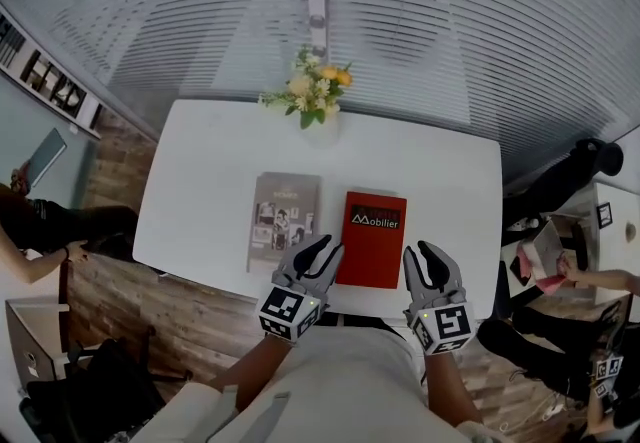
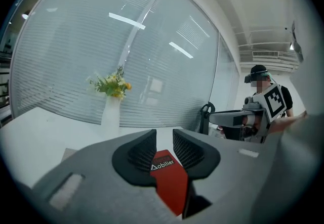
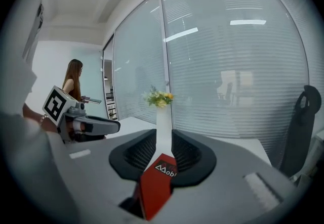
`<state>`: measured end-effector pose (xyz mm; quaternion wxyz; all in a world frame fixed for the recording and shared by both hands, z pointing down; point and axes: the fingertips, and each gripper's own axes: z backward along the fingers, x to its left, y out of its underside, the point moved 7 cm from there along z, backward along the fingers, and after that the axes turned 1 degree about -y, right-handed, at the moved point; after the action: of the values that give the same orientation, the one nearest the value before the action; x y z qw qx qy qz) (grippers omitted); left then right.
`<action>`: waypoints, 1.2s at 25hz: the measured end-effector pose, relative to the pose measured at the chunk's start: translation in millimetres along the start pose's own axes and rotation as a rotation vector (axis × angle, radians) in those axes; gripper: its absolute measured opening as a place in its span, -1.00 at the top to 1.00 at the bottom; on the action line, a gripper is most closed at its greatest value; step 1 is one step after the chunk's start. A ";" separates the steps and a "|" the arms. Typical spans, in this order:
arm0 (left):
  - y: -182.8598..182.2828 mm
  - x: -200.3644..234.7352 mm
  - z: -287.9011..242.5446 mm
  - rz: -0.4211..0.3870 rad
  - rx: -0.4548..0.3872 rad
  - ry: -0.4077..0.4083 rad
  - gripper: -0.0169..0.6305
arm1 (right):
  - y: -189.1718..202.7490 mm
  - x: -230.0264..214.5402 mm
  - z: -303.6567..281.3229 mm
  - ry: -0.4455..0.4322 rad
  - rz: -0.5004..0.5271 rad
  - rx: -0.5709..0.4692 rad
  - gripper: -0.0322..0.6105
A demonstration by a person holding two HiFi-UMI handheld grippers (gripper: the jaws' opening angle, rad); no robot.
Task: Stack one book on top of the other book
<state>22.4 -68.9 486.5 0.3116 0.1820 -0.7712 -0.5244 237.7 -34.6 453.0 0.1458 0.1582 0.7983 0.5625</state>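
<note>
A red book point(image 1: 372, 238) lies flat near the front edge of the white table point(image 1: 200, 191), with a grey book point(image 1: 283, 221) beside it on the left. My left gripper point(image 1: 325, 247) hovers at the red book's front left edge, its jaws a little apart and nothing pressed between them. My right gripper point(image 1: 431, 254) is just off the book's front right corner, also slightly open and empty. In the left gripper view the red book point(image 2: 169, 182) shows through the gap of the left gripper point(image 2: 164, 139). The right gripper view shows the same book point(image 3: 154, 190) beyond the right gripper point(image 3: 163, 142).
A white vase of flowers point(image 1: 318, 103) stands at the table's far edge, before a wall of blinds. A seated person point(image 1: 560, 271) is at the right and another person point(image 1: 35, 231) at the left. A dark chair point(image 3: 301, 127) stands beyond the table's right end.
</note>
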 end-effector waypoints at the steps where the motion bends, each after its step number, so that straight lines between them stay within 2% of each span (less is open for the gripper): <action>1: 7.0 0.7 -3.2 0.007 0.017 0.002 0.62 | 7.6 -2.7 -2.0 0.001 -0.007 0.017 0.63; 9: 72.4 8.3 -31.0 0.120 0.177 0.022 0.42 | 68.2 -16.5 -21.2 -0.001 -0.046 0.139 0.49; 12: 92.0 13.2 -38.4 0.179 0.221 0.014 0.42 | 89.3 -19.6 -26.9 -0.009 -0.077 0.172 0.42; 17: 115.8 15.2 -52.2 0.157 0.293 0.003 0.35 | 119.7 -25.6 -32.4 -0.005 -0.116 0.227 0.37; 24: 141.9 20.0 -64.7 0.181 0.389 -0.028 0.25 | 156.2 -33.3 -38.2 -0.004 -0.190 0.303 0.22; 30: 157.4 21.4 -69.3 0.234 0.463 -0.054 0.20 | 179.3 -36.3 -41.5 -0.029 -0.295 0.346 0.17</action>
<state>60.3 -69.7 655.6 0.2997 0.1439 -0.8945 -0.2987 269.5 -28.3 637.8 0.2085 0.0707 0.8952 0.3876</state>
